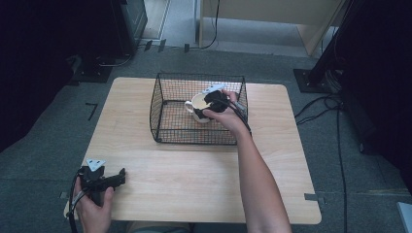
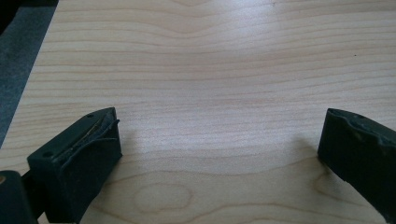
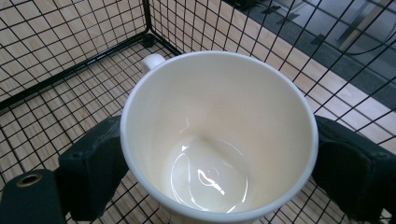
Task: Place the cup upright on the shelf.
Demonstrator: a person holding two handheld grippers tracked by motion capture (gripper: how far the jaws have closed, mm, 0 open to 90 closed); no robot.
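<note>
Holding a white mug (image 1: 199, 108), the right gripper (image 1: 216, 101) reaches into the black wire basket (image 1: 165, 109) that sits at the far middle of the wooden bench (image 1: 194, 174). In the right gripper view, its two fingers (image 3: 93, 172) press on the outside of the mug (image 3: 219, 135), one on each side. The mug is upright and has nothing in it. Its little handle (image 3: 152, 60) points away from the gripper, toward a corner of the basket (image 3: 56, 60). I cannot tell if the mug touches the basket floor.

The left gripper (image 1: 114, 179) is at the near left corner of the bench, held in the person's left hand (image 1: 94, 211). In the left gripper view, its fingers (image 2: 84, 154) are wide apart with only bare wood (image 2: 210, 93) between them. It is far from the basket.
</note>
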